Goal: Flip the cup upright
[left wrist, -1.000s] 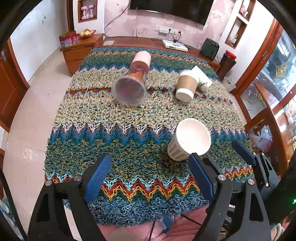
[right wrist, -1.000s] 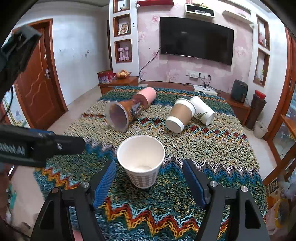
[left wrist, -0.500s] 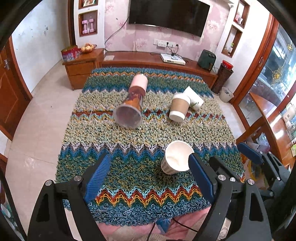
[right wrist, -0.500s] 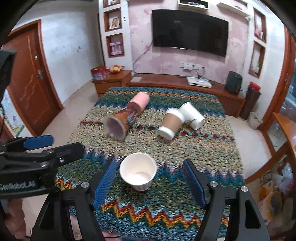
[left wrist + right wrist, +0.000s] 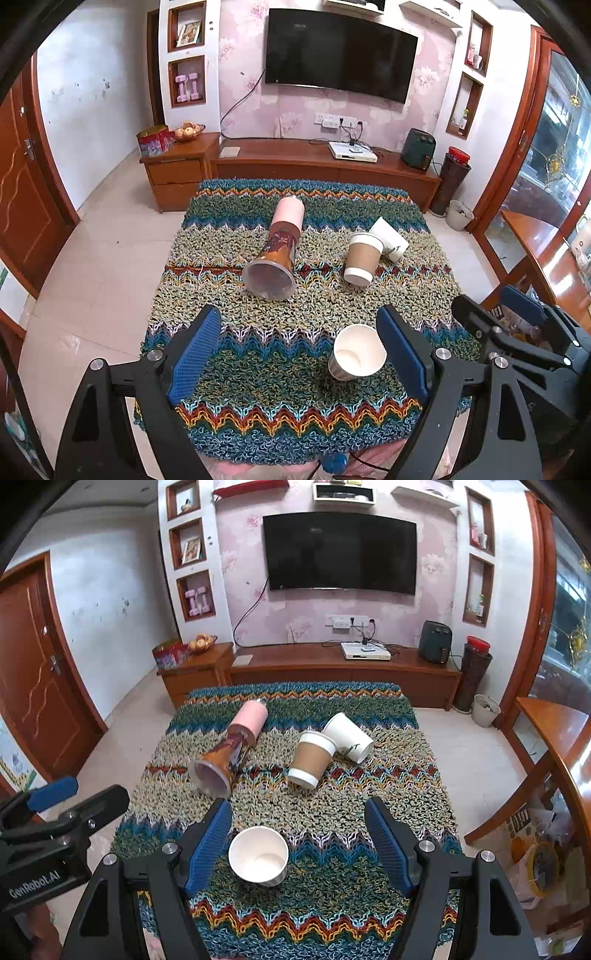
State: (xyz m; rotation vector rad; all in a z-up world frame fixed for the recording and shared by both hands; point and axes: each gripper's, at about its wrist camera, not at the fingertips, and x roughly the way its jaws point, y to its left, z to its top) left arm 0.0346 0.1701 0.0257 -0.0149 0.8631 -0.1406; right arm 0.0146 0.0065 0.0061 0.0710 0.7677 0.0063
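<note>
A white paper cup (image 5: 258,856) stands upright, mouth up, on the colourful woven cloth (image 5: 332,812) near its front edge; it also shows in the left wrist view (image 5: 356,352). My right gripper (image 5: 299,843) is open and empty, held above and behind the cup. My left gripper (image 5: 301,354) is open and empty, to the left of the cup. A tall brown and pink cup (image 5: 229,757), a brown cup with white lid (image 5: 312,758) and a white cup (image 5: 347,736) lie on their sides further back.
A wooden TV cabinet (image 5: 343,668) runs behind the table under a wall TV (image 5: 340,552). A wooden table edge (image 5: 554,738) is at the right, a brown door (image 5: 37,683) at the left. Tiled floor surrounds the table.
Both grippers have pulled up and back from the table. The white cup, earlier close between the right fingers, now stands free and looks smaller. The other cups have not moved.
</note>
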